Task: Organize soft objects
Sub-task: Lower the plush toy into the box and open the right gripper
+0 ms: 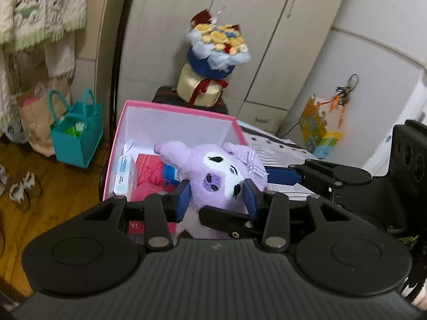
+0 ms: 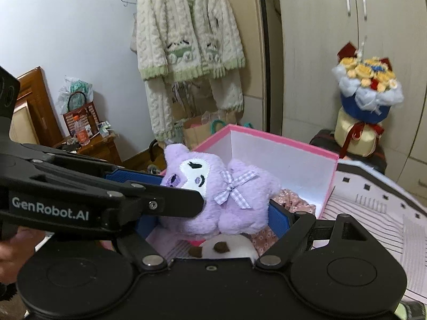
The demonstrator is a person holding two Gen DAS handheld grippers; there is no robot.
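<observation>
A brown paper bag [image 1: 33, 122] and a teal gift bag [image 1: 77, 136] stand on the wooden floor [image 1: 53, 200] at the far left, clear of the pink box [image 1: 186, 112]. The box sits open with its white inner walls bare above a low layer of packets and red cloth along its left side, so most of its depth is free. The purple plush toy [image 1: 213, 173] hangs over the box's near right corner, face toward the left camera. The left gripper [image 1: 216, 196] is clamped on the toy's lower face, both blue pads pressing into the fur. In the right wrist view the right gripper [image 2: 213, 214] has its jaws spread wide around the toy's body, one blue pad against its right flank; whether the other pad presses on it I cannot tell, since the left gripper's arm covers that side. Under the toy lie a white plush [image 2: 226, 249] and floral fabric [image 2: 293, 201]. Right of the box a striped sheet [image 2: 373, 208] lies flat, and behind its far right corner a flower bouquet [image 1: 218, 50] rests on a dark stool before the wardrobe [image 1: 267, 26]
</observation>
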